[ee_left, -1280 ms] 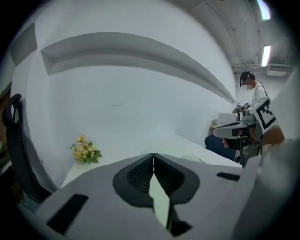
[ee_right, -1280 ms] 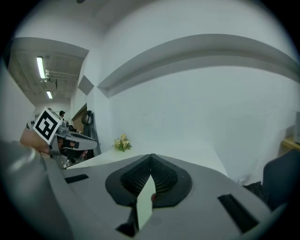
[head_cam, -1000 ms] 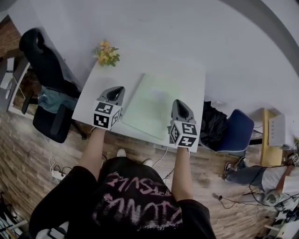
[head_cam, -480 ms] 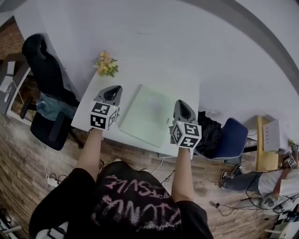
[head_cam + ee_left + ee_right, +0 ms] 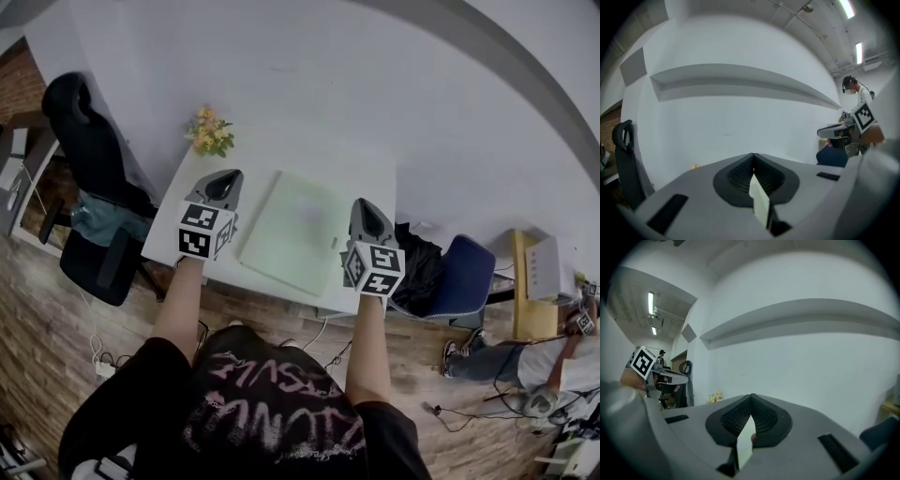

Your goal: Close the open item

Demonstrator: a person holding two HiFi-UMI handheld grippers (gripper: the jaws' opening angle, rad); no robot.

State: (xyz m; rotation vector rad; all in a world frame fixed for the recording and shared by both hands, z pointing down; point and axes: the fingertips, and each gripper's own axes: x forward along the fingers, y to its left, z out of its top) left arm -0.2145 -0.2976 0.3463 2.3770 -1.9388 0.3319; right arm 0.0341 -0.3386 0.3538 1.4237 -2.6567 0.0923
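Note:
A flat pale green laptop-like item (image 5: 291, 232) lies on the white table (image 5: 375, 187) with its lid down. My left gripper (image 5: 223, 180) hovers over the table's left part, to the item's left, jaws shut on nothing. My right gripper (image 5: 366, 208) hangs over the item's right edge, its jaws also together and empty. In the left gripper view the left gripper (image 5: 752, 157) points at the bare white wall, its ribbed pads meeting at the tip. The right gripper view shows the right gripper (image 5: 751, 397) the same way, facing the wall.
A bunch of yellow flowers (image 5: 210, 131) stands at the table's far left corner. A black office chair (image 5: 89, 141) is to the left, and a blue chair (image 5: 464, 272) and a black bag (image 5: 422, 253) to the right. A person (image 5: 553, 370) sits at lower right.
Both grippers have risen a little above the table, still shut. The head view has pulled back slightly, so the table looks smaller.

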